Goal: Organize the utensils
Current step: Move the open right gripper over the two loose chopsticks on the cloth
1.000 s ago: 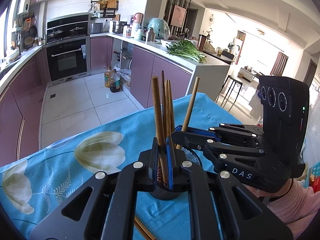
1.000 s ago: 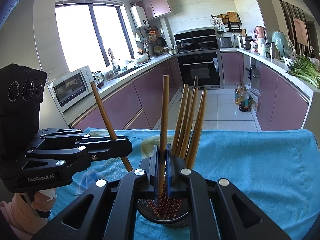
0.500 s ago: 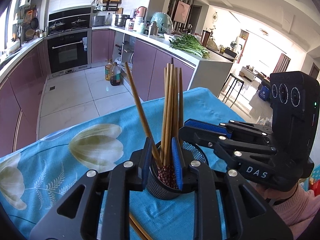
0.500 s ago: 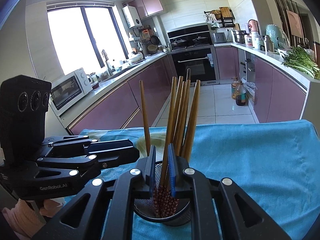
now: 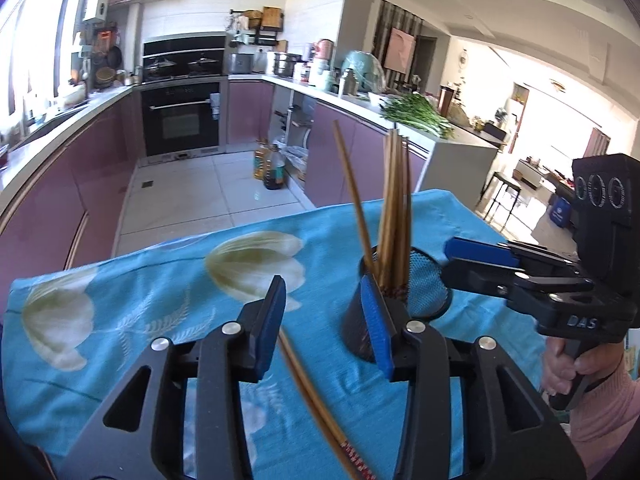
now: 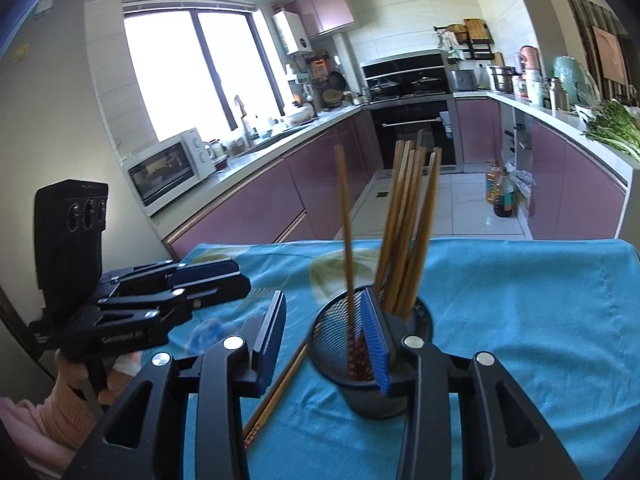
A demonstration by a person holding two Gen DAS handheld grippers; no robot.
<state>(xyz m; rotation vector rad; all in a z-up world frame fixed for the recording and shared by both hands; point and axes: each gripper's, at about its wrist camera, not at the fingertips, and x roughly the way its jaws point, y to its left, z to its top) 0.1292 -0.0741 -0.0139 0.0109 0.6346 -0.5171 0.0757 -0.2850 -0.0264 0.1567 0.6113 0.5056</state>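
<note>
A black mesh cup [image 5: 354, 336] stands on the blue flowered cloth [image 5: 160, 300] with several wooden chopsticks [image 5: 394, 208] upright in it. My left gripper [image 5: 324, 320] is just left of the cup, its jaws opening. Nothing is gripped; a loose chopstick [image 5: 316, 400] lies on the cloth below the gap. My right gripper [image 6: 324, 336] hovers at the cup [image 6: 368, 400], jaws opening too. One chopstick [image 6: 346, 240] leans free in the cup, apart from the bunch [image 6: 404, 232]. Each gripper shows in the other's view: right gripper [image 5: 446, 262], left gripper [image 6: 242, 280].
More chopsticks [image 6: 276, 388] lie on the cloth left of the cup. The table's far edge drops to a tiled floor with oil bottles [image 5: 272, 168]. Purple cabinets, an oven [image 5: 180, 120] and a microwave [image 6: 168, 168] line the kitchen. A hand [image 5: 568, 368] holds the right gripper.
Both grippers held a chopstick upright over the cup; both jaws have since spread and let go. The chopsticks now stand free in the cup, and the left gripper has shifted left and lower.
</note>
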